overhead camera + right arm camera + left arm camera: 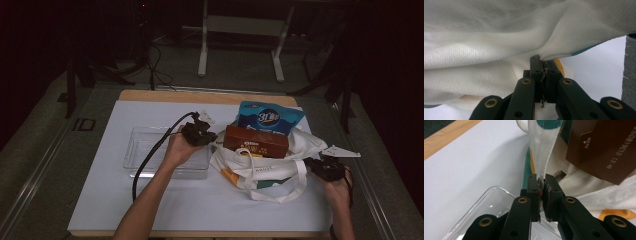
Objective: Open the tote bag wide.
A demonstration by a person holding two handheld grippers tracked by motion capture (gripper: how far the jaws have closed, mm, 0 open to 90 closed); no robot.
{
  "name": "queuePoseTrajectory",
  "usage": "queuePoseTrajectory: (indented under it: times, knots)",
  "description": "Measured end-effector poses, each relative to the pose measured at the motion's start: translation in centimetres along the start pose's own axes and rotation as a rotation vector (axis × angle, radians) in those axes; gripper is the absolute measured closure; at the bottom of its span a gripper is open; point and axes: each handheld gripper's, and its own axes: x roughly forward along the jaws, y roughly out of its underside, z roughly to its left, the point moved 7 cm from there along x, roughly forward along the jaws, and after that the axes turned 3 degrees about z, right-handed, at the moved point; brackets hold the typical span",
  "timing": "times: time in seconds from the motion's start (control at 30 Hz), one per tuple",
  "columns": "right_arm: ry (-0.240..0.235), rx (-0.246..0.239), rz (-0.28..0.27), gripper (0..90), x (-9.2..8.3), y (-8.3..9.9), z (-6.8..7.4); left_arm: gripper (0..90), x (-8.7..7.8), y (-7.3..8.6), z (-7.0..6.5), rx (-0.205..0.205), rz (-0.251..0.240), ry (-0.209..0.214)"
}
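Note:
A white tote bag (265, 165) with green and orange print lies on the white table sheet, with a brown box (255, 141) and a blue snack pouch (269, 118) sticking out of its mouth. My left gripper (212, 137) holds the bag's left edge; in the left gripper view its jaws (541, 182) are shut on a strip of the bag's white fabric (541, 152), with the brown box (604, 147) just beyond. My right gripper (315, 162) is at the bag's right edge, shut (543, 62) on a fold of the white bag cloth (499, 45).
A clear plastic tray (145, 150) lies left of the bag, under my left hand, and its rim (486, 195) shows below the left jaws. A wooden table edge (200, 96) runs along the back. Dark floor and a metal frame (240, 35) lie beyond.

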Motion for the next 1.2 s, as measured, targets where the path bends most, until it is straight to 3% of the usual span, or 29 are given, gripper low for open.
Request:
queuePoseTrajectory:
  times: [0.13, 0.47, 0.67, 0.83, 1.0, 1.2]
  knots:
    - [0.010, 0.006, 0.023, 88.2, 0.5, 0.5, 0.0, 84.6, 0.5, 0.2, -0.1, -0.009, 0.005, 0.001]
    - [0.026, 0.023, 0.009, 86.3, 0.0, 0.2, 0.1, 83.9, 0.5, 0.4, -0.4, -0.010, 0.002, -0.006]
    - [0.052, 0.033, -0.012, 74.1, -1.4, -0.3, -0.3, 79.0, 0.2, 0.5, -0.6, 0.000, 0.005, -0.007]
    - [0.079, 0.055, -0.039, 63.3, -2.8, -0.3, -0.8, 72.9, -0.3, 0.4, -0.5, -0.028, -0.023, 0.009]
    - [0.078, 0.099, -0.112, 54.0, -4.7, -0.8, -1.1, 64.8, -0.9, 0.3, -0.4, -0.039, -0.042, 0.011]
    - [0.071, 0.096, -0.152, 46.7, -6.5, -1.4, -0.7, 61.0, -1.3, 0.3, -0.4, -0.041, -0.053, 0.013]
